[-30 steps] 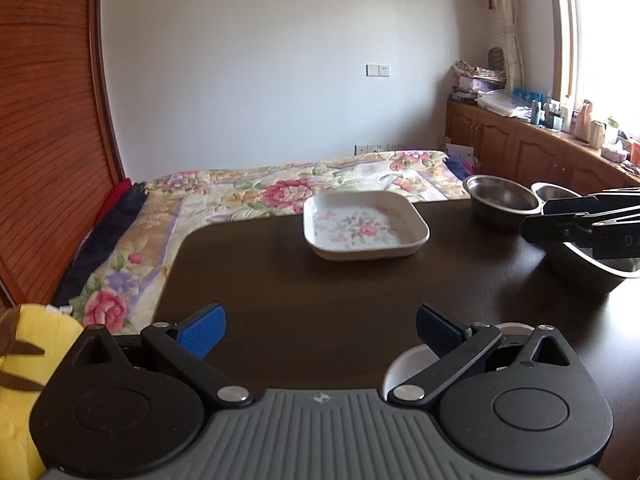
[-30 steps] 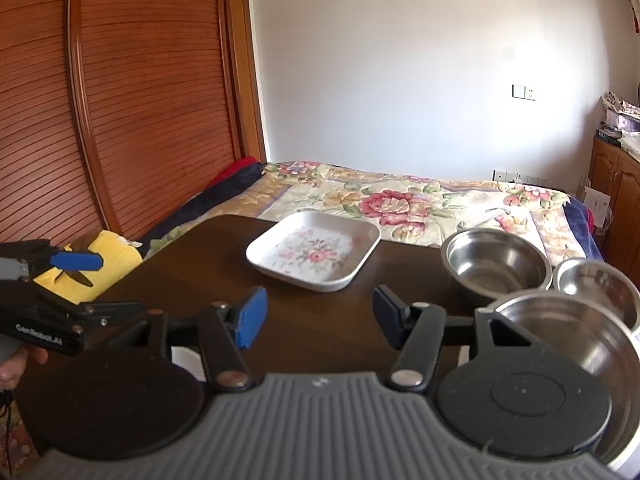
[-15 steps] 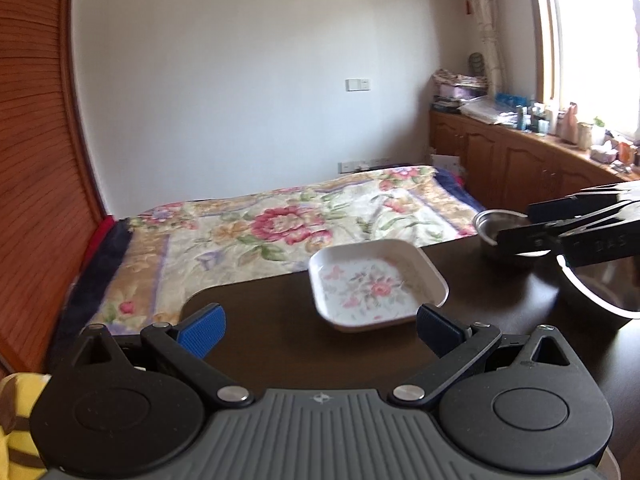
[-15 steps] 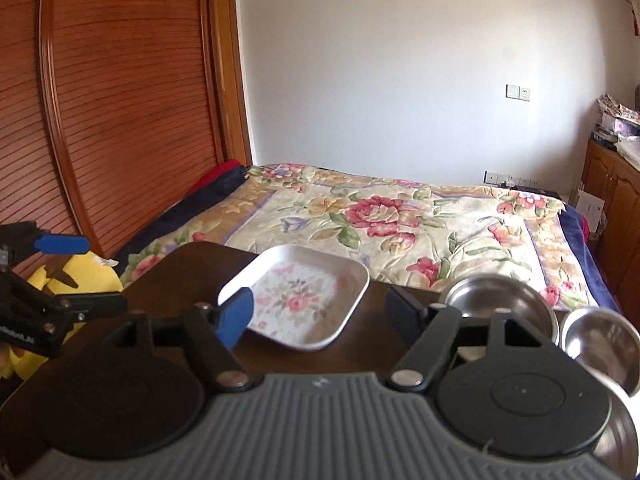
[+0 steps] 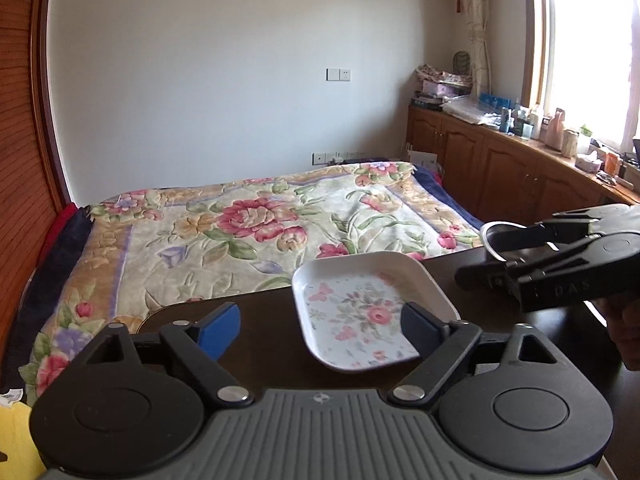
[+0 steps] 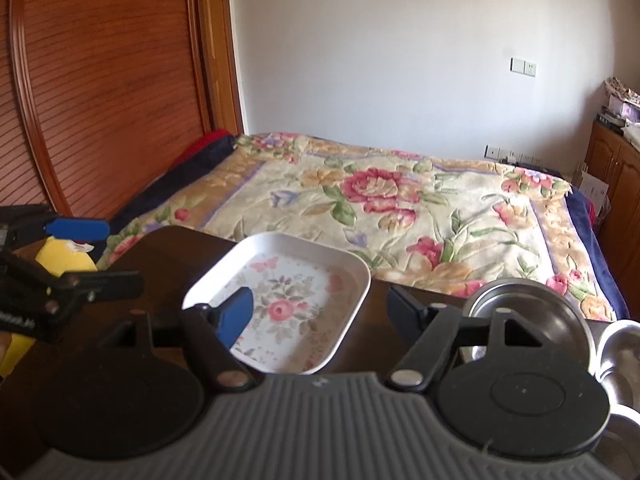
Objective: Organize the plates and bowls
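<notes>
Dark table point(image 5: 264, 320): bare surface between the left gripper point(image 5: 320, 330) and the far edge at 11 to 12 o'clock, passage free there. At 1 o'clock a square floral plate point(image 5: 360, 312) blocks the way, its near corner just beside the right fingertip. At 3 o'clock the right gripper point(image 6: 320, 312) body crosses the path, above a steel bowl point(image 6: 520, 300). From the right wrist view, the plate fills 12 o'clock; the steel bowl and a second bowl point(image 6: 620, 352) crowd 2 to 3 o'clock. Bare table lies open at 10 o'clock.
</notes>
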Available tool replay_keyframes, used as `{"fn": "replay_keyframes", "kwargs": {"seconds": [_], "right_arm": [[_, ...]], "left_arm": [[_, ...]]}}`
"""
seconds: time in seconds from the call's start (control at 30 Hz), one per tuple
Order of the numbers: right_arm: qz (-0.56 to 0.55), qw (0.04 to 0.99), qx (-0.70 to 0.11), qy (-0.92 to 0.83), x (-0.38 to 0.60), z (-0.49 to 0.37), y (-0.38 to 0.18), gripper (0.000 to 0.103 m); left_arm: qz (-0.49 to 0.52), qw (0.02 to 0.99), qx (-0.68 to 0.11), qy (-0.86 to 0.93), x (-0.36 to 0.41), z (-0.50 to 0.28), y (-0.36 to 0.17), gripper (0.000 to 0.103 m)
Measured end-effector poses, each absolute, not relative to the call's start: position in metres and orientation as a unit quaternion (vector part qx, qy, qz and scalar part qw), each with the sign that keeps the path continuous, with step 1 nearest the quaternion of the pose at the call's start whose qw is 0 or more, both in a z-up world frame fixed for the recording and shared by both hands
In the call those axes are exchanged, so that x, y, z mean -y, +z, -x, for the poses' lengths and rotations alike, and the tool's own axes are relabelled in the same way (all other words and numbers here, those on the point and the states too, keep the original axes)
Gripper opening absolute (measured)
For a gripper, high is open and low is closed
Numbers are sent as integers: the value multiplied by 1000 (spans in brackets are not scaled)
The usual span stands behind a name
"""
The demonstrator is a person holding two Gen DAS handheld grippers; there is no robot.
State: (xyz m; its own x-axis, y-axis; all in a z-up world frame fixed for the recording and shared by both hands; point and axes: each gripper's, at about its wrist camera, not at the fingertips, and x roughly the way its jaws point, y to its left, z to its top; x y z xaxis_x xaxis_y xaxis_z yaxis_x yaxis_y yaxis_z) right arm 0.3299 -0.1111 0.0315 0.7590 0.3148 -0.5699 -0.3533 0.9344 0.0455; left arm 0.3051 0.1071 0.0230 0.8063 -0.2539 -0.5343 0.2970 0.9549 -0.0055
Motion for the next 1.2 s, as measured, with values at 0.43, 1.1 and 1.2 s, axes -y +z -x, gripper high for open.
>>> {"fn": "replay_keyframes", "kwargs": {"seconds": [0.43,1.1,1.2], "right_arm": [[16,919,-358,163,105,-364,12,41],[-3,897,-411,165,106,-382,-15,29],[6,897,-410,168,104,-381,-16,29]], "left_arm": [[-23,937,-314,-152,-112,-365,-11,67],[-18,920,-357,-159,-104,-388,-39,14],[-15,920,-358,-161,-103,-390,-38,12]]}}
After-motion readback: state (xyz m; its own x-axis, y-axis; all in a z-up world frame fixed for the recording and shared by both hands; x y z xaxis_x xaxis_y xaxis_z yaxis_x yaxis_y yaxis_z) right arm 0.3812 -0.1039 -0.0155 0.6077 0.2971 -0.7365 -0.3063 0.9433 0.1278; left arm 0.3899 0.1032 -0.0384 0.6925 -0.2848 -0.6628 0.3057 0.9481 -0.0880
